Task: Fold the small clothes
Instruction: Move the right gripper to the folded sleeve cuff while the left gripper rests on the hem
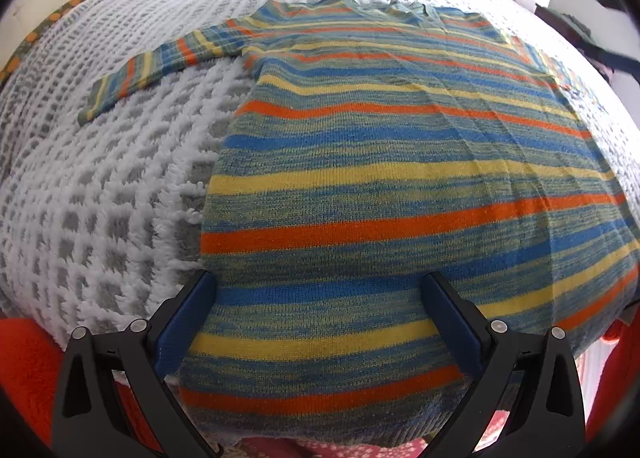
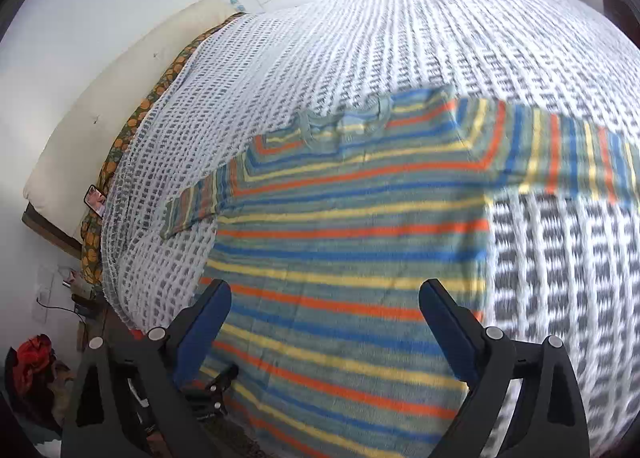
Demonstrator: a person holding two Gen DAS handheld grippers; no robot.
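Note:
A striped knit sweater (image 1: pixel 380 162) in blue, yellow, orange and green lies flat on the bed, collar at the far end, sleeves spread out. Its left sleeve (image 1: pixel 160 66) stretches out to the left. My left gripper (image 1: pixel 320 290) is open, low over the sweater's near hem, holding nothing. In the right wrist view the sweater (image 2: pixel 352 242) lies below, its right sleeve (image 2: pixel 576 154) reaching right. My right gripper (image 2: pixel 326 298) is open and higher above the sweater's lower body, empty. The left gripper (image 2: pixel 216 386) shows small at the hem in that view.
The bed is covered by a white and grey waffle bedspread (image 1: pixel 100 186) (image 2: pixel 440 26). A cream headboard cushion (image 2: pixel 104 106) and an orange-patterned sheet edge (image 2: pixel 132 126) run along the left. A phone (image 2: pixel 96 200) lies at that edge. Red fabric (image 1: pixel 24 370) is near the bed's front edge.

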